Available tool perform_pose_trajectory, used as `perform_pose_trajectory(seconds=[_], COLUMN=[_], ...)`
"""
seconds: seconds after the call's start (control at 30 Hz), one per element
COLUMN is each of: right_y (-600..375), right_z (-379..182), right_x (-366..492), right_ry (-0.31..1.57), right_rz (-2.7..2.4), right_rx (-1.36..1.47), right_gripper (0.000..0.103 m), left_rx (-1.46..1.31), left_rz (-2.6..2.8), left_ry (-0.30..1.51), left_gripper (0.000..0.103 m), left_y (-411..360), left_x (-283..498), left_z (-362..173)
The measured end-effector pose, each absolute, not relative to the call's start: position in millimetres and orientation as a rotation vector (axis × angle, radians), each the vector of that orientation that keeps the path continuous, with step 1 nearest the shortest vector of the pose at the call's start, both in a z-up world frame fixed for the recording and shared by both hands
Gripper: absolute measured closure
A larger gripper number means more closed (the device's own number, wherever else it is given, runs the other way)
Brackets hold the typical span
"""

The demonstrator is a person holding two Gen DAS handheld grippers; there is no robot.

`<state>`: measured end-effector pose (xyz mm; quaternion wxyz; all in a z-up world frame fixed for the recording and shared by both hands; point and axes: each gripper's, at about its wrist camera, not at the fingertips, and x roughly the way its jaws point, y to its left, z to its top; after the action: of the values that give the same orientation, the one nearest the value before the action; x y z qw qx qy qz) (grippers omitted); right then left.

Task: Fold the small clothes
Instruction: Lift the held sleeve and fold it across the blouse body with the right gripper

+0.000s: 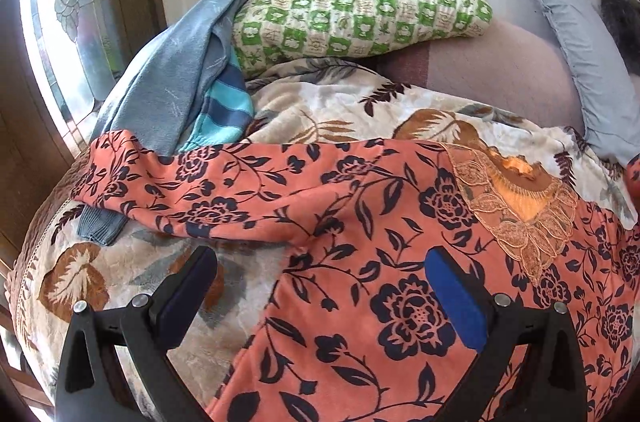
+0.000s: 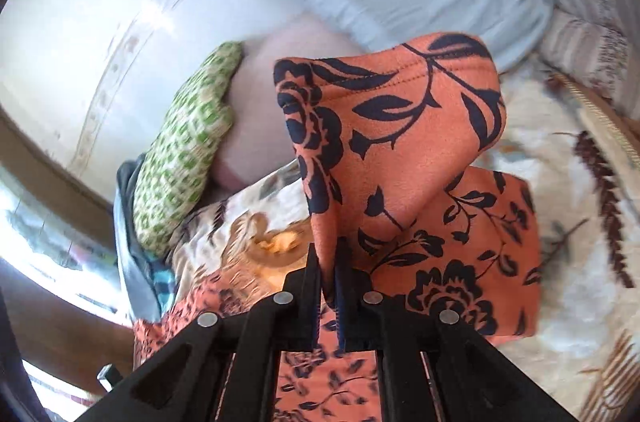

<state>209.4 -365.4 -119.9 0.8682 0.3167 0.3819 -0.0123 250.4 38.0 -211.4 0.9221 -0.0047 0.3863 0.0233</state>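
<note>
- Two grippers worked an orange floral garment (image 1: 360,206) spread on the bed (image 1: 328,102).
- Left gripper (image 1: 320,266): jaws spread wide, hovering above the cloth's edge.
- Right gripper (image 2: 329,258): jaws pinching a lifted fold.

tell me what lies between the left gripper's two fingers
In the left wrist view, the orange floral garment and leaf-print blanket lie between the open left gripper fingers.

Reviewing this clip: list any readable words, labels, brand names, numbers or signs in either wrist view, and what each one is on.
None readable. The orange floral garment, the green checked pillow and the leaf-print blanket carry patterns only; the pillow's beige squares hold marks too small to read.
</note>
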Motion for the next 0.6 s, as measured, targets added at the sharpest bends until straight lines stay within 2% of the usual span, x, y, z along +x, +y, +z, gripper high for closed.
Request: perform_pose_trajectory(seconds=[0.27, 0.4, 0.5, 0.6], right_y=[-189, -144, -127, -131], right_z=[-211, -254, -264, -246], right_x=[290, 295, 296, 288], right_ry=[1.021, 1.159, 1.223, 1.181], right_rz=[0.182, 0.218, 0.246, 0.329], right_rx=[0.594, 0.566, 0.455, 0.439], right_gripper=[0.097, 0.091, 0.082, 0.082], left_rx=[-0.07, -0.104, -0.097, -0.092], left_rz=[0.121, 0.135, 0.13, 0.12], left_ry=[0.798, 0.81, 0.808, 0.807], left_gripper=[0.0, 0.0, 0.0, 0.0], left_y=[87, 98, 96, 91], left_x=[253, 255, 257, 259], left_z=[-213, -214, -214, -216])
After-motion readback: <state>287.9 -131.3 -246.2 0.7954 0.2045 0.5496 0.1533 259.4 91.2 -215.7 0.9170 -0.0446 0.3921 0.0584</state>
